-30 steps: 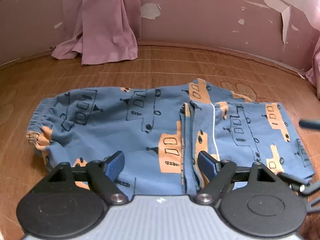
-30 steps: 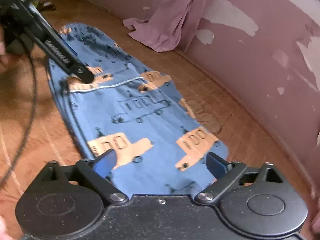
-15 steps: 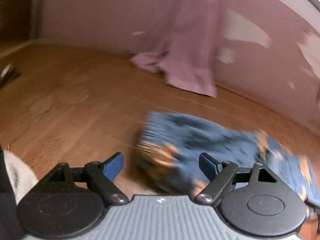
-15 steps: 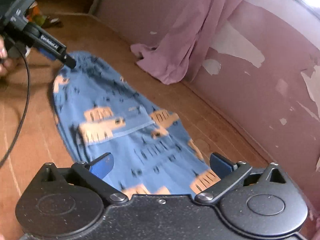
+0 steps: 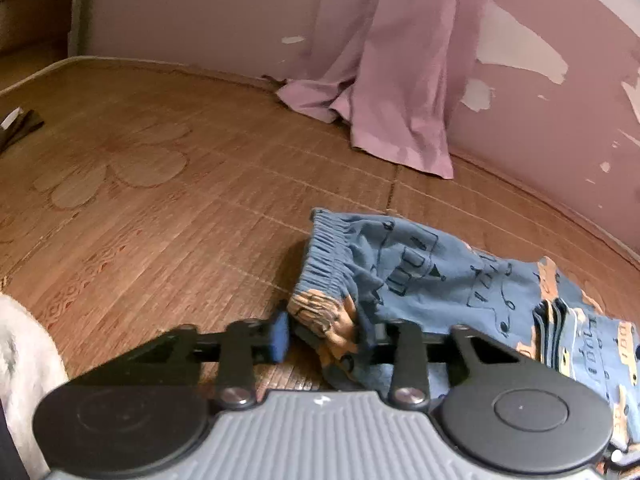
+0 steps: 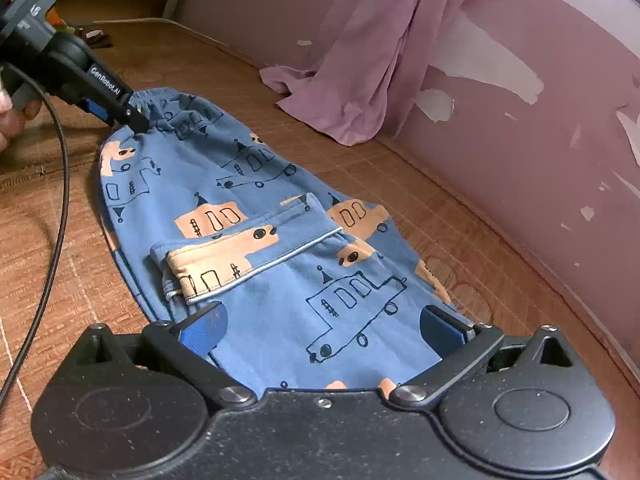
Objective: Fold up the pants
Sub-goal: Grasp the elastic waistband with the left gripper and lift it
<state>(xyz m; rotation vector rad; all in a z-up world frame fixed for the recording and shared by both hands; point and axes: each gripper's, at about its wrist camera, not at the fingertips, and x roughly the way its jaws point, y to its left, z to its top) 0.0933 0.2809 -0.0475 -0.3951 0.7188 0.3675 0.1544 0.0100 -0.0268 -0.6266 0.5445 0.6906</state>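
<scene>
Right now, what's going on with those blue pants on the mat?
A person is folding the blue pants with a handheld gripper in each hand. The leg ends are already folded up over the middle. The left gripper is at the waistband corner, its fingers around the fabric there but not fully closed. The right gripper is open over the folded end, holding nothing. A pink curtain hangs behind.
</scene>
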